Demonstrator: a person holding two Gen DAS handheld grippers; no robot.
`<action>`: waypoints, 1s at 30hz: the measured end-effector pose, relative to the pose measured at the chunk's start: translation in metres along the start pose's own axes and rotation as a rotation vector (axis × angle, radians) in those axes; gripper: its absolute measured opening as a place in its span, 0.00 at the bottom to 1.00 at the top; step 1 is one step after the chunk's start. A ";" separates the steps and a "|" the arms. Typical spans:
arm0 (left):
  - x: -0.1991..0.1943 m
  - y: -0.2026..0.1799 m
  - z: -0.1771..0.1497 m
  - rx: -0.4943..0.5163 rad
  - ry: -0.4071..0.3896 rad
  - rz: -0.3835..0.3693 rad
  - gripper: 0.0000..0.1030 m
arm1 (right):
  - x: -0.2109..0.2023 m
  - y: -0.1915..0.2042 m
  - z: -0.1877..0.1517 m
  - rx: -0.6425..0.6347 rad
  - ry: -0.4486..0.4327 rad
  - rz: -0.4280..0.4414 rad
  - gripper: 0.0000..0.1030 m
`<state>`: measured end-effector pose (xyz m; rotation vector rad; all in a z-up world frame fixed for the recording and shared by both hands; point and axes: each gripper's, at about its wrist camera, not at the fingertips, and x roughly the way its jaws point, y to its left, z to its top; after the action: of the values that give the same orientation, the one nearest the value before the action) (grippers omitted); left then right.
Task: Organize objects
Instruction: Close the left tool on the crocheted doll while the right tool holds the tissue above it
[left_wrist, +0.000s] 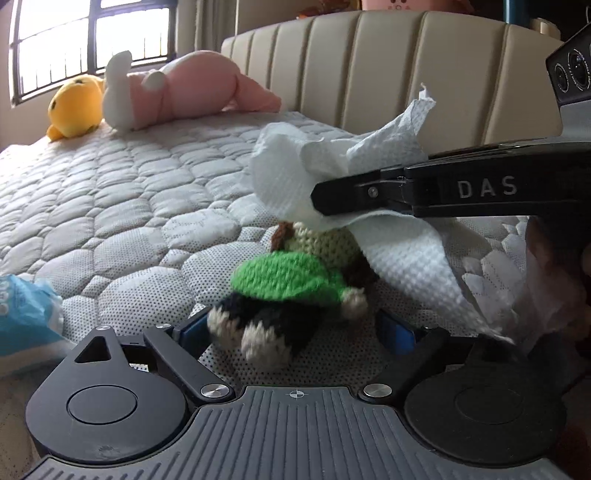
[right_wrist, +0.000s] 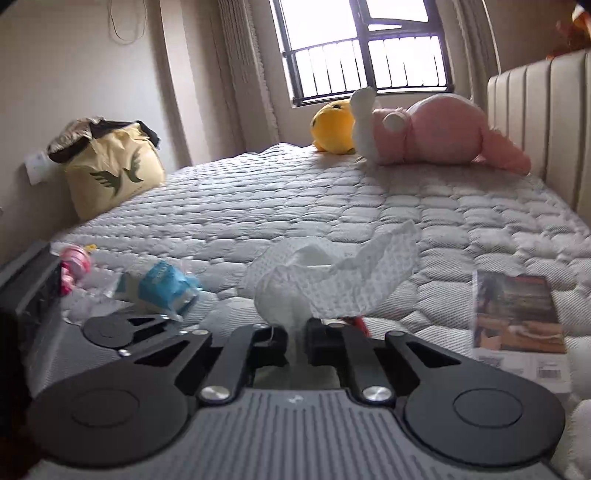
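Quilting in pale grey hexagons covers the mattress (left_wrist: 122, 206) across the left wrist view, where the left tool (left_wrist: 291, 328) stands spread wide, its blue-padded fingers (left_wrist: 186, 328) on either side of a small crocheted doll with a green top and black legs (left_wrist: 284, 291) that lies on the bed; whether the pads touch it I cannot tell. The right tool (left_wrist: 321, 201) reaches in from the right above the doll, clenched on a crumpled white paper towel (left_wrist: 332, 170) that drapes over the doll's head. A yellow plush toy (left_wrist: 75, 107) and a pink-and-white plush rabbit (left_wrist: 177, 92) lie by the cream padded headboard (left_wrist: 388, 70). In the right wrist view the right tool (right_wrist: 297, 343) pinches the paper towel (right_wrist: 332, 277), its fingers drawn close together. A blue-and-white plastic packet (right_wrist: 162, 288) lies to the left, a printed booklet (right_wrist: 517, 314) to the right, and a yellow fabric bag (right_wrist: 110, 170) stands beside the bed.
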<state>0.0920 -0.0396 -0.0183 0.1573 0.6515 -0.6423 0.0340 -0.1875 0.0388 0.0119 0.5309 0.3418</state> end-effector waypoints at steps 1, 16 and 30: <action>-0.002 0.000 -0.001 -0.004 -0.002 -0.009 0.93 | 0.000 0.001 0.000 -0.028 -0.002 -0.059 0.11; -0.023 0.010 -0.020 -0.039 0.009 -0.049 0.96 | 0.004 0.022 -0.014 0.067 0.061 0.239 0.11; 0.013 -0.046 -0.006 0.392 -0.088 0.196 0.98 | -0.044 -0.049 -0.051 0.252 0.011 0.076 0.11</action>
<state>0.0692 -0.0809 -0.0283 0.5482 0.4130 -0.5783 -0.0113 -0.2517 0.0116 0.2744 0.5825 0.3477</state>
